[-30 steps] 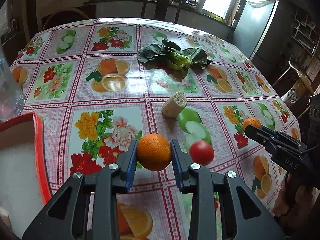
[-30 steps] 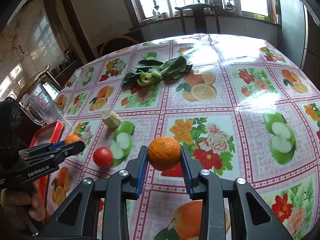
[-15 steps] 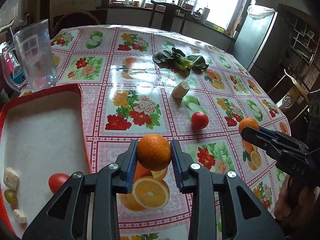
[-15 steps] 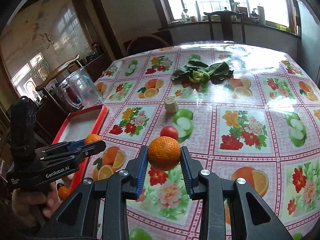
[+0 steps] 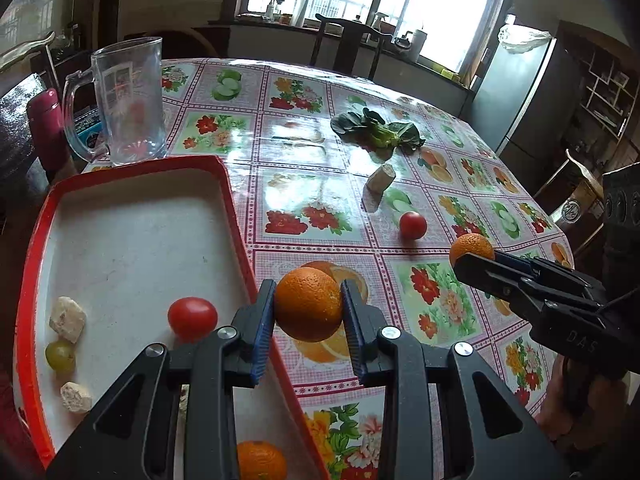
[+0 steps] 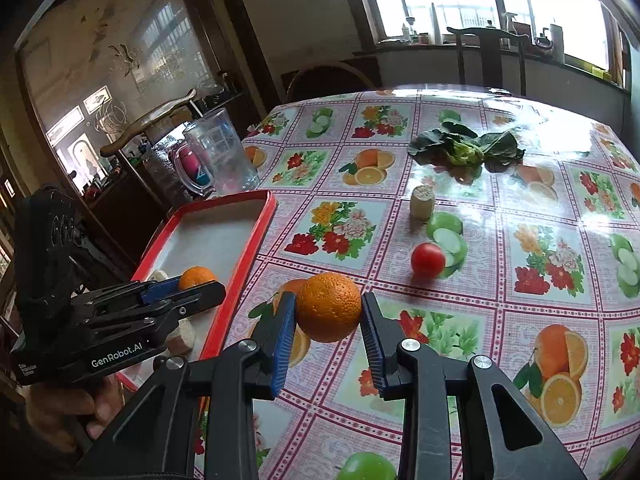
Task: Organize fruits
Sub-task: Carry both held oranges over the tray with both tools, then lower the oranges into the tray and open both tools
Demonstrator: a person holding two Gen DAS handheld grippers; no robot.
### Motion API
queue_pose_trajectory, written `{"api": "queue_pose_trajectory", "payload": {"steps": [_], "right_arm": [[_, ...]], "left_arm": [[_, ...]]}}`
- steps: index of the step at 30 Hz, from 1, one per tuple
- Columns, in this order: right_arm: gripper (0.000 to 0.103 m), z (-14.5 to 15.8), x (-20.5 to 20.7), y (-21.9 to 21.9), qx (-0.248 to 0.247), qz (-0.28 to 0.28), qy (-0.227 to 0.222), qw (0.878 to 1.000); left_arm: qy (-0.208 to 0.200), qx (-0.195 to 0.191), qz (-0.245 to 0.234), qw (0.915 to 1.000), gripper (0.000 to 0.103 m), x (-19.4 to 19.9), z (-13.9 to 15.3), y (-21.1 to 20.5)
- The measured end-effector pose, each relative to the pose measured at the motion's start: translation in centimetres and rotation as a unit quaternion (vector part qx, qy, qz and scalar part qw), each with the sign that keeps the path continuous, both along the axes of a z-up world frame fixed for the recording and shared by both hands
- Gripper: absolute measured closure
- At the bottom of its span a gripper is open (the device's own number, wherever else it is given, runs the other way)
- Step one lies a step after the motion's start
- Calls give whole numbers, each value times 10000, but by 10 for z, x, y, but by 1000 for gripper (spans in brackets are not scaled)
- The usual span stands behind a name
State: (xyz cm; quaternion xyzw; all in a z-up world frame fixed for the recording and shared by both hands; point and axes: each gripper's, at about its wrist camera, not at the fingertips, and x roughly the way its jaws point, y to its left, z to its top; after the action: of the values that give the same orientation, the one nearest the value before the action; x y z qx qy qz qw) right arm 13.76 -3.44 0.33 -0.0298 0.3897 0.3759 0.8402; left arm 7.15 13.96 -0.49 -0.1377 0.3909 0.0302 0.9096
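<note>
Each gripper, left (image 5: pixel 308 314) and right (image 6: pixel 329 308), clamps an orange above the table beside the red tray (image 5: pixel 236 216), where a loosened squeeze could drop the round fruit and send it rolling away.

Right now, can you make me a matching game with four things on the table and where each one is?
Things:
1. green grape
2. loose tomato
3. glass jug
4. orange

Places:
A. between the left gripper's fingers
B. behind the red tray
C. inside the red tray
D. on the tablecloth, outside the tray

Pairs: 1-C, 2-D, 3-B, 4-A
</note>
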Motion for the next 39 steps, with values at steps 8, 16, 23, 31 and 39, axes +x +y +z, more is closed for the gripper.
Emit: {"api": "queue_pose_trajectory", "payload": {"steps": [8, 16, 23, 31, 39], "right_arm": [[70, -3, -17, 29, -80, 274, 2, 9996], [70, -6, -29, 62, -160, 540, 0, 9984], [70, -9, -35, 89, -224, 736, 3, 9970], [70, -13, -37, 114, -292, 880, 35, 9957], [70, -20, -31, 135, -352, 963, 94, 9947]], "left_arm": [[-80, -49, 230, 9997, 73, -23, 2, 23], [-134, -86, 522, 9985, 73, -42, 3, 52], [-143, -131, 740, 9971, 73, -52, 1, 77], [-126, -186, 923, 9955, 73, -59, -4, 101], [-115, -217, 1059, 9941, 73, -60, -6, 118]]}}
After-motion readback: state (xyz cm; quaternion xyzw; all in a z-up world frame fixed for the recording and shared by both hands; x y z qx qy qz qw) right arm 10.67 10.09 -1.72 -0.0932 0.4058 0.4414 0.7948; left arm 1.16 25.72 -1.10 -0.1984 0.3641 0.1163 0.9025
